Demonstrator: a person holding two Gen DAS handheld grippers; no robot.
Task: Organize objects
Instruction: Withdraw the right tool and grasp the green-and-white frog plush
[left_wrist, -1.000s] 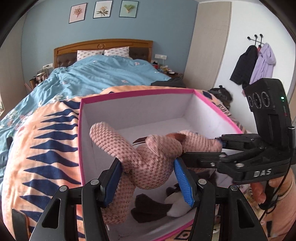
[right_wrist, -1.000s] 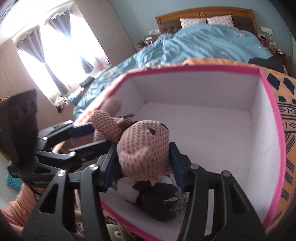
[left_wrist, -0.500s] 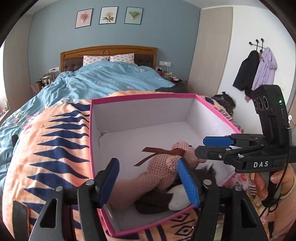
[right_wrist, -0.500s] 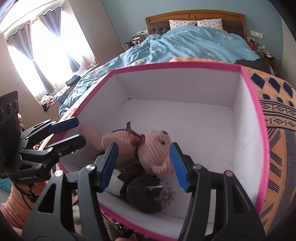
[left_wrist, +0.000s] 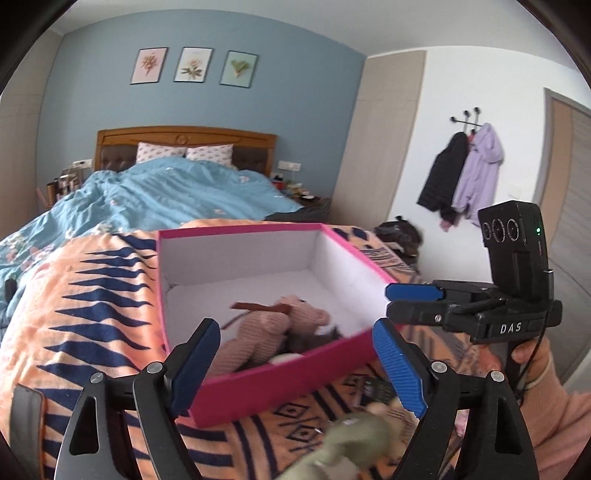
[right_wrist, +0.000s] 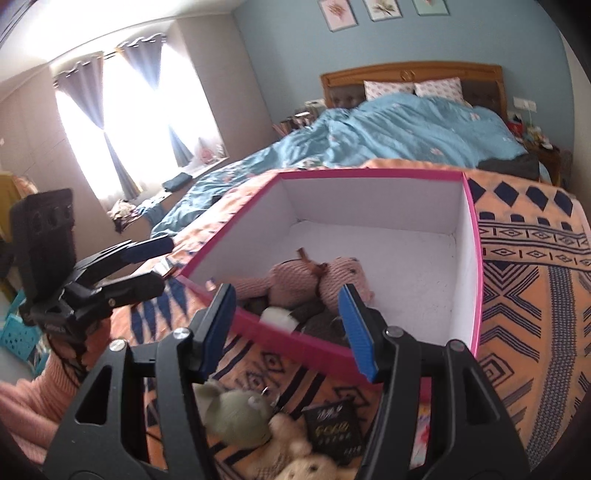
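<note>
- Left wrist view: pink box (left_wrist: 280, 373), open-topped with white inner walls, sits on the orange patterned blanket (left_wrist: 85, 306) at the foot of the bed (left_wrist: 166, 192).
- Contents of box: pink knitted bear (left_wrist: 266, 332) with a brown ribbon, lying on its side at the near end; under and beside it a dark brown and white plush (left_wrist: 295, 350), partly hidden by the box wall.
- Left gripper (left_wrist: 291, 365): jaws spread wide, nothing between them, touching nothing; held above the box's near wall, outside the box.
- Right gripper (left_wrist: 391, 302): seen side-on here at the box's right rim; from its own camera (right_wrist: 291, 325) the jaws stand well apart, empty, clear of the toys.
- Items not yet stowed, right wrist view: green plush (right_wrist: 236, 413), cream plush (right_wrist: 306, 458) and a small black booklet with gold lettering (right_wrist: 332, 432), all on the blanket just in front of the box, below the right gripper.
- Step in hand, by judgement: the bear is placed and both tools are free; the next item is to be chosen from the near pile.
- Next move calls for: lowering one gripper toward the pile, most likely the green plush since it lies nearest, centring the open jaws around its soft body, closing firmly enough that it does not slip, then lifting it over the pink wall.
- Caution: the pile is crowded, so a neighbour could be pinched along with it.
</note>
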